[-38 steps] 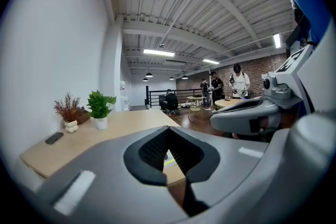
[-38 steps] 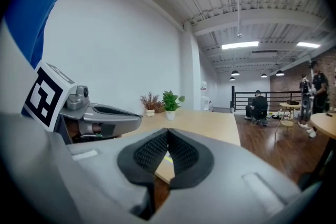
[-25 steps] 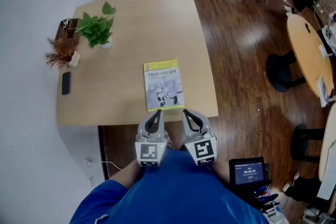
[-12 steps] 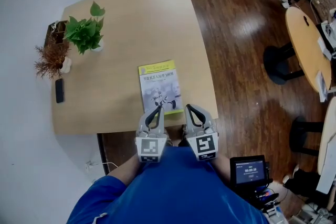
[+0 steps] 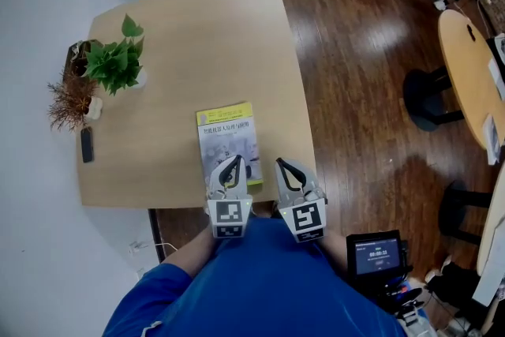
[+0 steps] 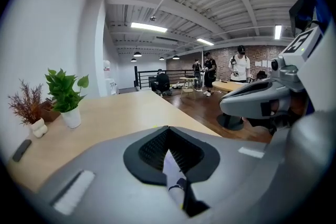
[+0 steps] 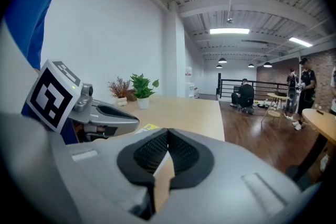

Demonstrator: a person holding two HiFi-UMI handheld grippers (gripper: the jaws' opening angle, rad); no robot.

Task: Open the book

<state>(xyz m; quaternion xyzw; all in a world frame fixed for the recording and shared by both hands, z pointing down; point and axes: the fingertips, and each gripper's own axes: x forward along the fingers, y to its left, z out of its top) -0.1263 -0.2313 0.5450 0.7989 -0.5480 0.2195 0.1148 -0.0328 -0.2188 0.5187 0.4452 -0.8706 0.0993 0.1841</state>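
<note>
Left tool (image 5: 233, 162) has advanced over the closed book (image 5: 224, 133), jaws together

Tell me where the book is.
In the head view, the book lies closed at the table's near edge, toward its right corner, with the left gripper over its near end.

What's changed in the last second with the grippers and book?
Both grippers moved forward: the left gripper now overlaps the book's near end in the head view, the right gripper is beside it. Nothing gripped; both stay shut. The book stays closed, flat on the table.
</note>
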